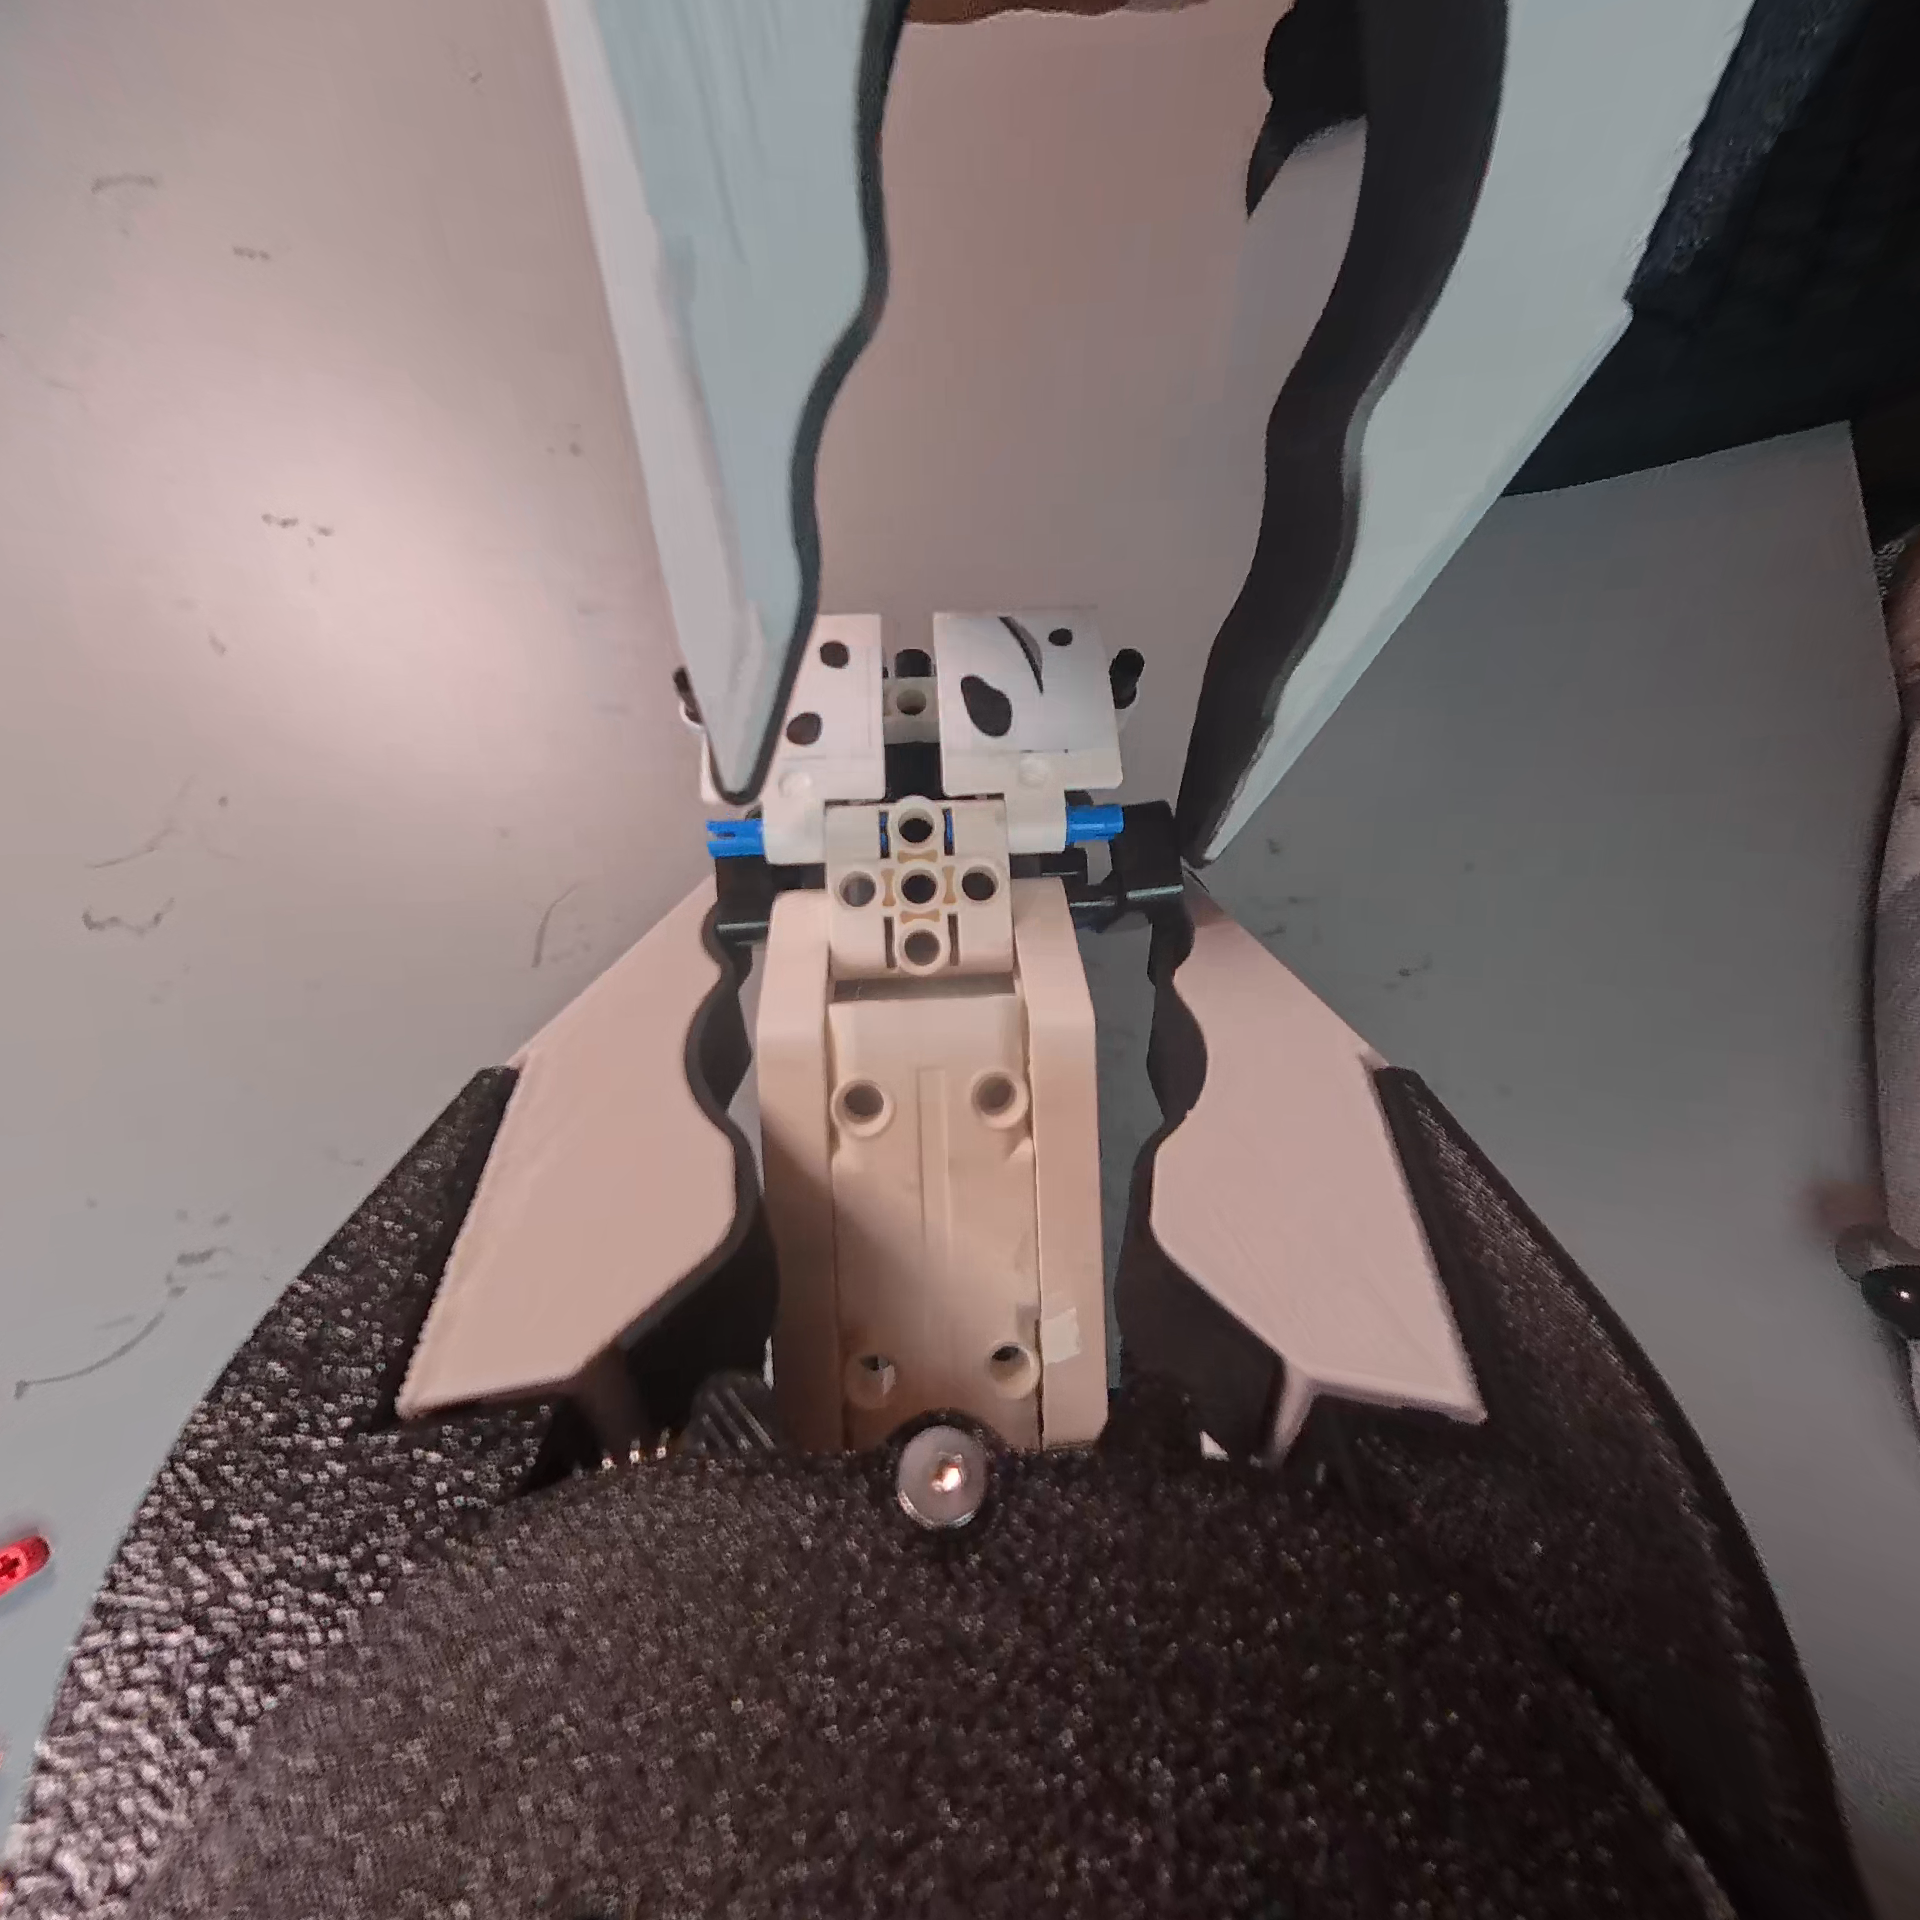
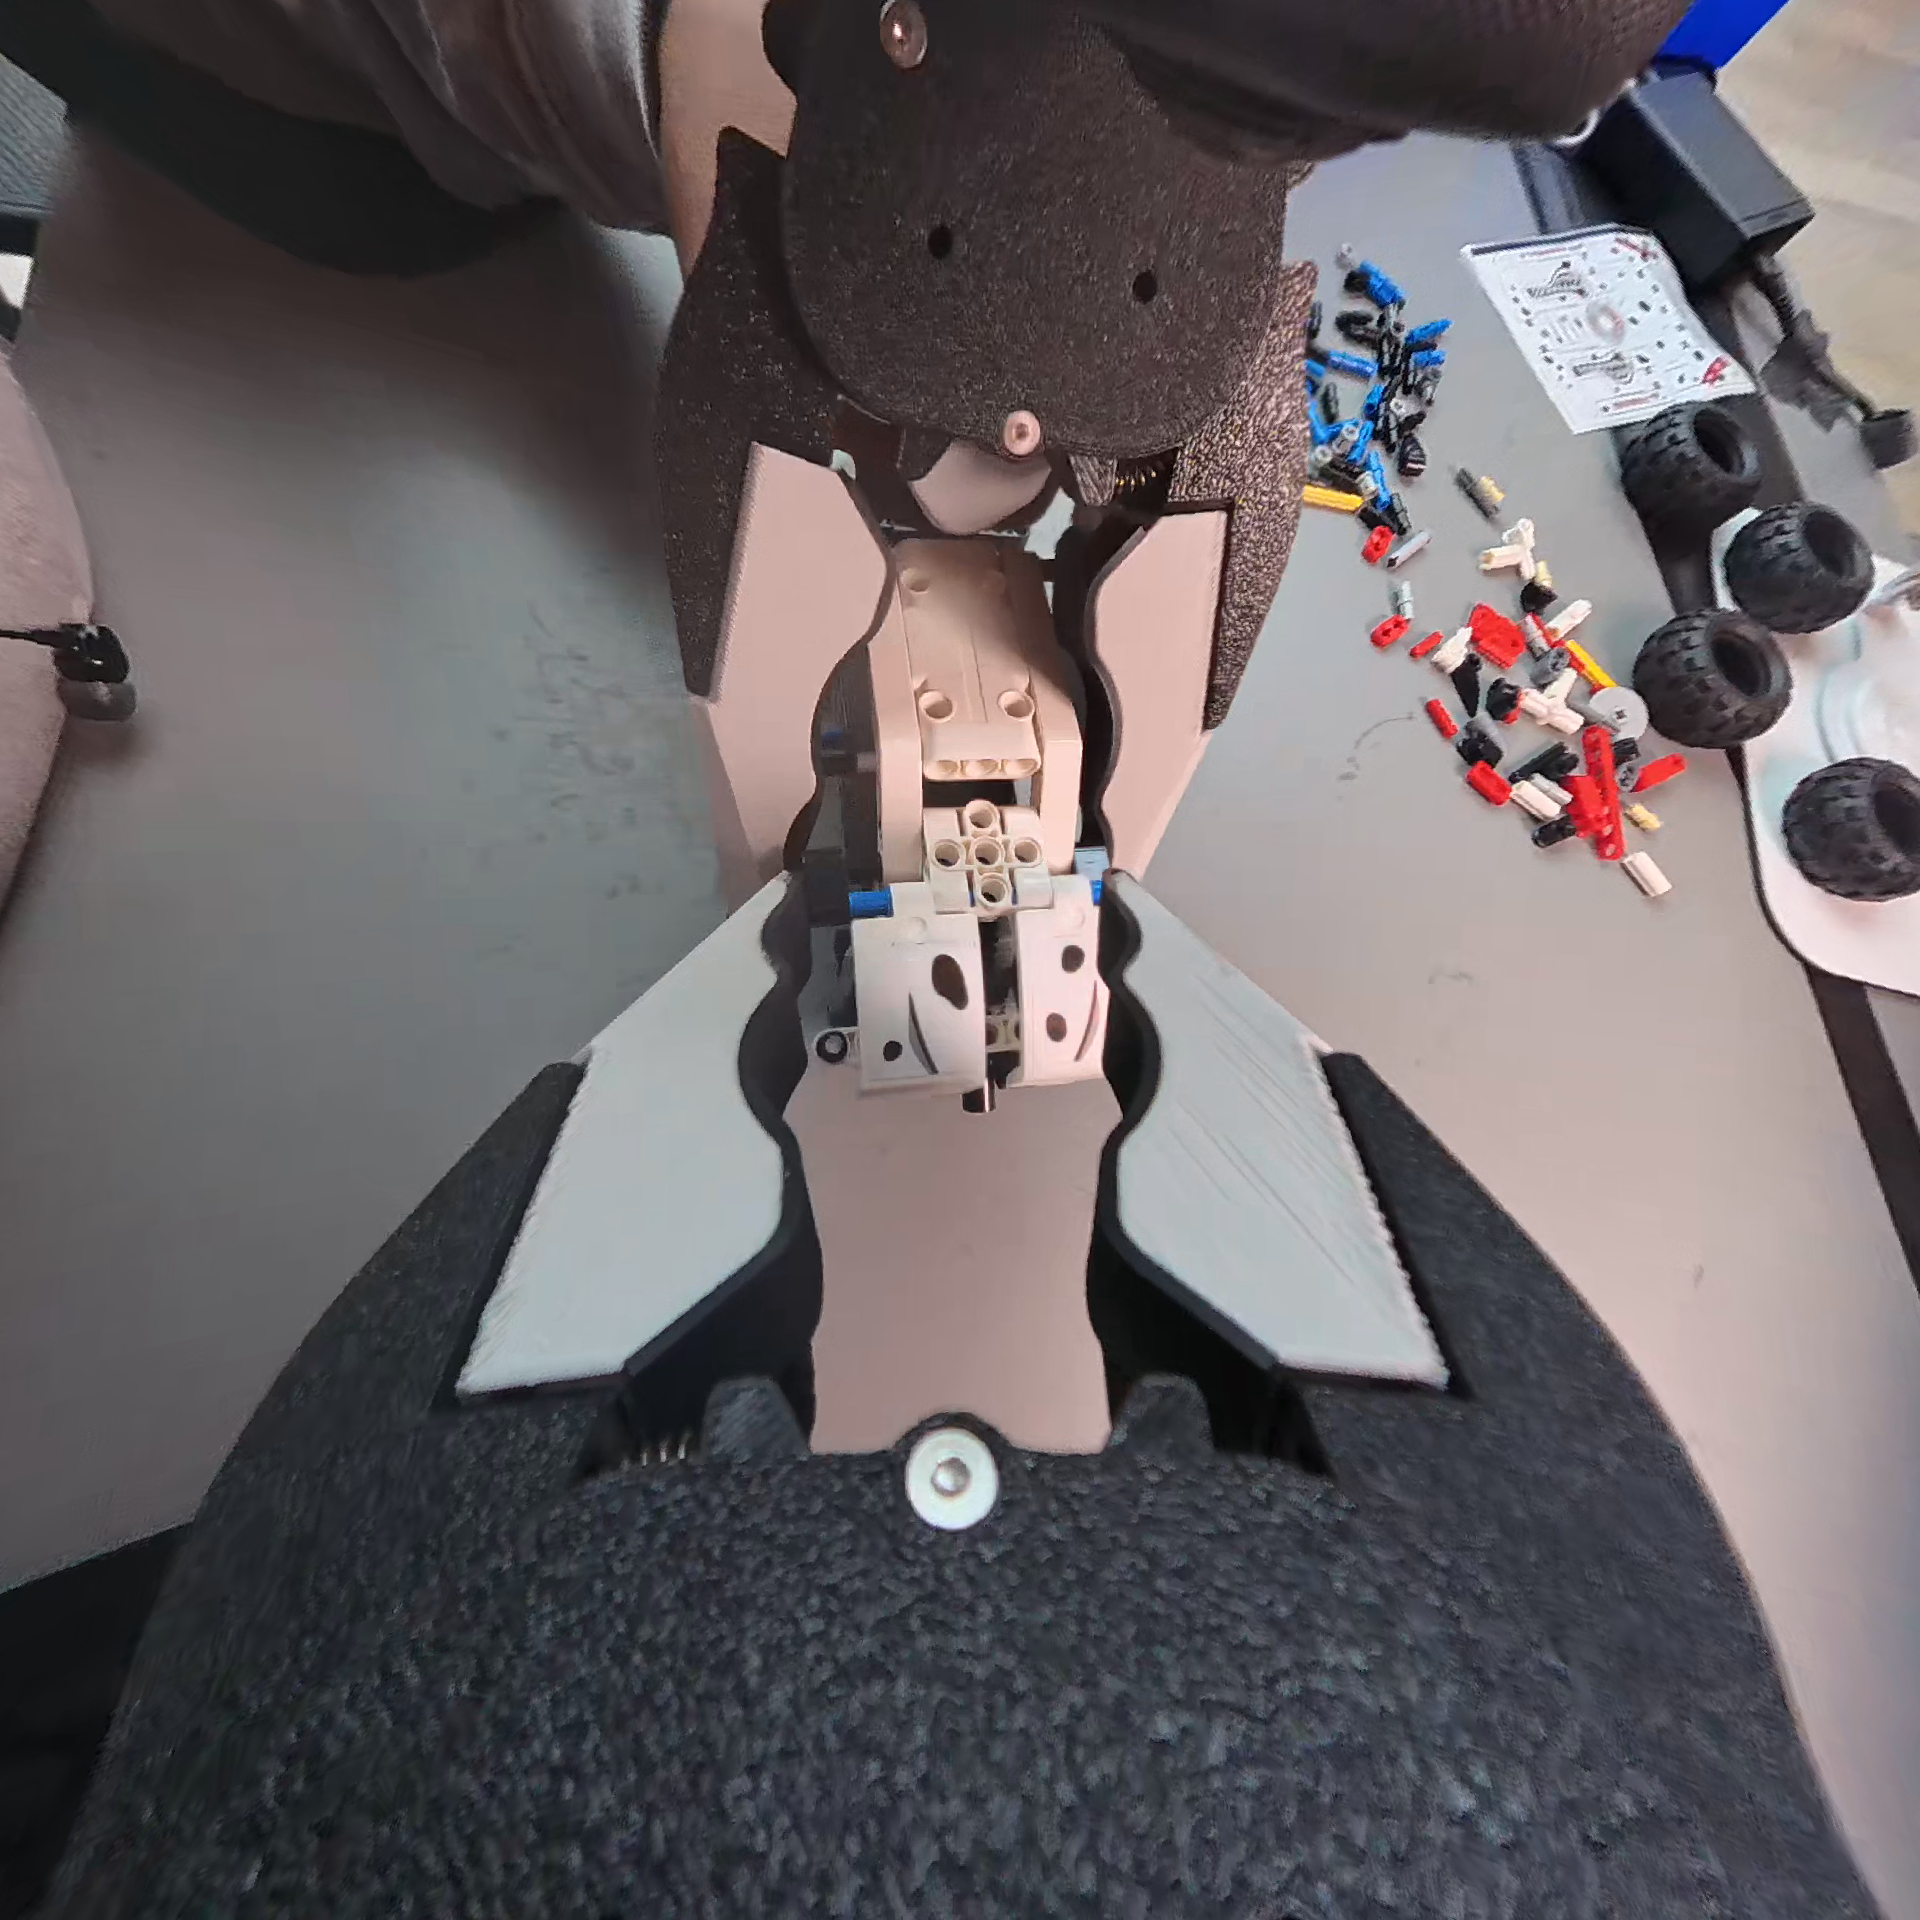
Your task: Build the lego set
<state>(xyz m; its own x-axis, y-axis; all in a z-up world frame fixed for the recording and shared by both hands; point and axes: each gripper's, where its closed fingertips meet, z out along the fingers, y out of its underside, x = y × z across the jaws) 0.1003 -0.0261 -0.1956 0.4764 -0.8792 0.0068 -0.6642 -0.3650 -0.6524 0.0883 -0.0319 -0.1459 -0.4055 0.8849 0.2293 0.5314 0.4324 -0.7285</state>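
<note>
Now, left gripper (image 1: pixel 954 914): pinching the tan block end of the lego assembly (image 2: pixel 971 894).
Right gripper (image 2: pixel 951 904): fingertips clamped on its white spotted panels, facing the left one.
Assembly: held between both, above the table (image 2: pixel 364 831).

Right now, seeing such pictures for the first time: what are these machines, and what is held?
No robot: a person holds two hand grippers, each with a camera looking along its two fingers. One picture is from the left gripper, the other from the right gripper. The left one clamps the half-built white and black brick model; the right one's tips flank its front, grip unclear. On the grey table lie small loose coloured plastic pieces, four black rubber tyres and a printed leaflet.
</note>
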